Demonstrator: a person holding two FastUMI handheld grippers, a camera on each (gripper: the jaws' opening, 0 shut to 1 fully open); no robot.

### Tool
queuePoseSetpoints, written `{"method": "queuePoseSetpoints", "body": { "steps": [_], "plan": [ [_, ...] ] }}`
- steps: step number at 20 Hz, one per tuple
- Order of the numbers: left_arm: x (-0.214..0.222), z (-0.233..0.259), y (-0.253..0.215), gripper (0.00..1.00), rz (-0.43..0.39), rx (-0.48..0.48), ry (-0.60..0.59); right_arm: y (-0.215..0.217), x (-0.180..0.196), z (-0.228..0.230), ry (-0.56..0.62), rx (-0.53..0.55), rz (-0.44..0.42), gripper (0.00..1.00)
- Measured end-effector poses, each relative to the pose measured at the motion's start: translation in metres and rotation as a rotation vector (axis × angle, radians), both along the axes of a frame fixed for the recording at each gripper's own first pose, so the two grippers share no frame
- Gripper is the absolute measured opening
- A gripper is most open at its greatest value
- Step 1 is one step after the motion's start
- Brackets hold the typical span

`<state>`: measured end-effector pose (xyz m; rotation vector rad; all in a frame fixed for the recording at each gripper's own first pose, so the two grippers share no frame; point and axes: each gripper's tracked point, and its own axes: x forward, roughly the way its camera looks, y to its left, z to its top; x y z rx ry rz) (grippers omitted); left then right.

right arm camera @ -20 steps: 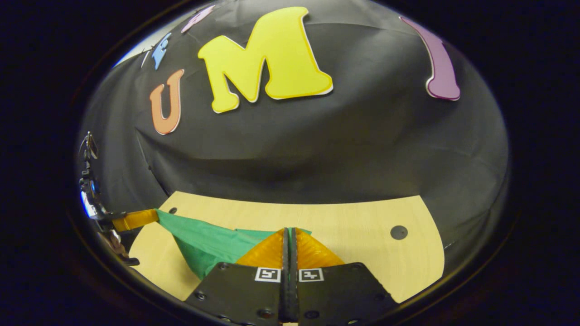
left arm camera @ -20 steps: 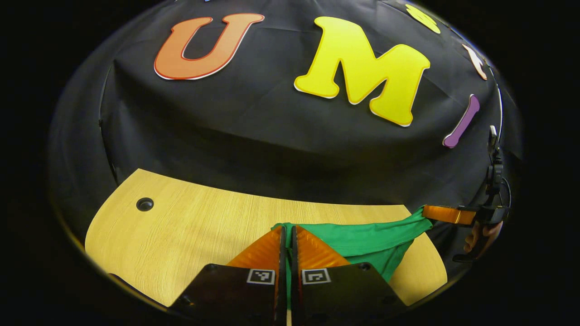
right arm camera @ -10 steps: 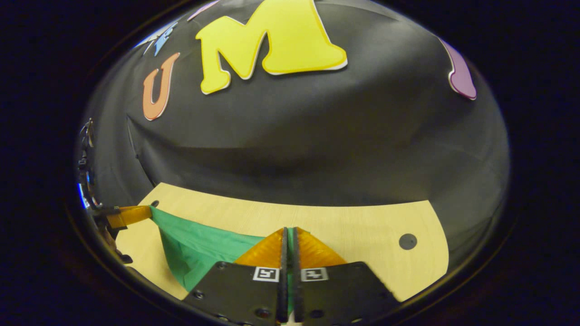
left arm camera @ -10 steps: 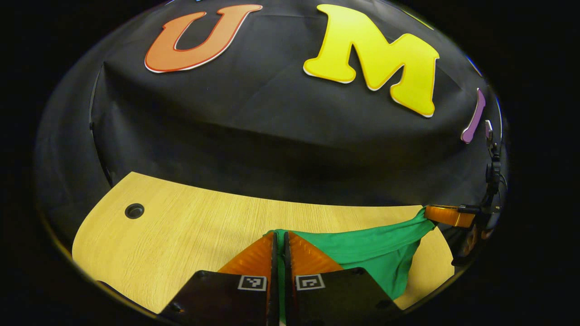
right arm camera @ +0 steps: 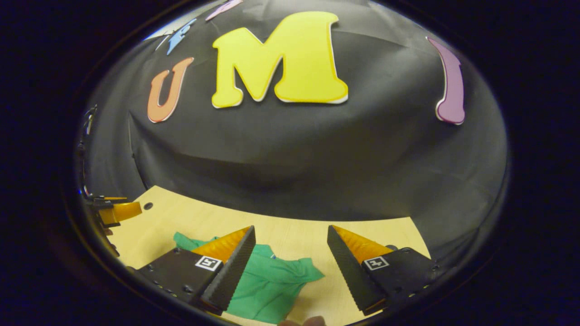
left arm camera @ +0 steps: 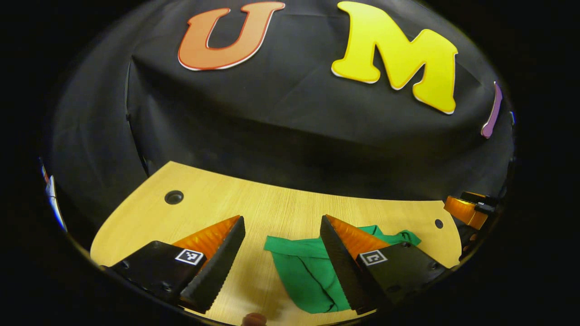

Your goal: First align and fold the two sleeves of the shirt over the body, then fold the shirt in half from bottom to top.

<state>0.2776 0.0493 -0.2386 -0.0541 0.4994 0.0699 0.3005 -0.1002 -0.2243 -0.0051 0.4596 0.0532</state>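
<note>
The green shirt (left arm camera: pixel 308 271) lies bunched on the wooden table (left arm camera: pixel 281 208), partly behind one finger of my left gripper (left arm camera: pixel 281 224). That gripper stands open above the cloth with nothing between its fingers. In the right gripper view the same shirt (right arm camera: pixel 272 280) rests on the table (right arm camera: pixel 290 226) below my right gripper (right arm camera: pixel 291 232), which is also open, its fingers apart over the cloth's edge. The right gripper (left arm camera: pixel 464 209) appears at the far right edge of the left gripper view. The left gripper (right arm camera: pixel 115 210) appears at the far left of the right gripper view.
A round cable hole (left arm camera: pixel 173 197) sits near the table's far left corner, and a smaller hole (left arm camera: pixel 438 223) near the far right. The booth's black cloth wall (left arm camera: pixel 290 131) hangs just behind the table's back edge.
Both grippers have opened and let go of the shirt. The cloth, stretched taut between them before, has dropped onto the table in a bunched heap.
</note>
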Motion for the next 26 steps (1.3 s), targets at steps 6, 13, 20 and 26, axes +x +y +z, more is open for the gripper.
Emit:
{"method": "queuePoseSetpoints", "body": {
  "steps": [6, 13, 20, 26],
  "plan": [
    [-0.048, 0.108, -0.015, 1.0, -0.013, 0.053, -0.201, 0.022, -0.066, 0.091, -0.144, 0.019, 0.02, 0.98],
    [-0.161, 0.217, -0.059, 1.0, -0.076, 0.074, -0.399, 0.029, -0.195, 0.184, -0.299, 0.02, -0.046, 0.97],
    [-0.3, 0.205, -0.069, 1.0, -0.085, 0.075, -0.413, 0.052, -0.331, 0.202, -0.36, -0.038, -0.065, 0.96],
    [-0.362, 0.214, -0.087, 1.0, -0.109, 0.076, -0.427, 0.066, -0.397, 0.215, -0.392, -0.038, -0.073, 0.95]
  ]
}}
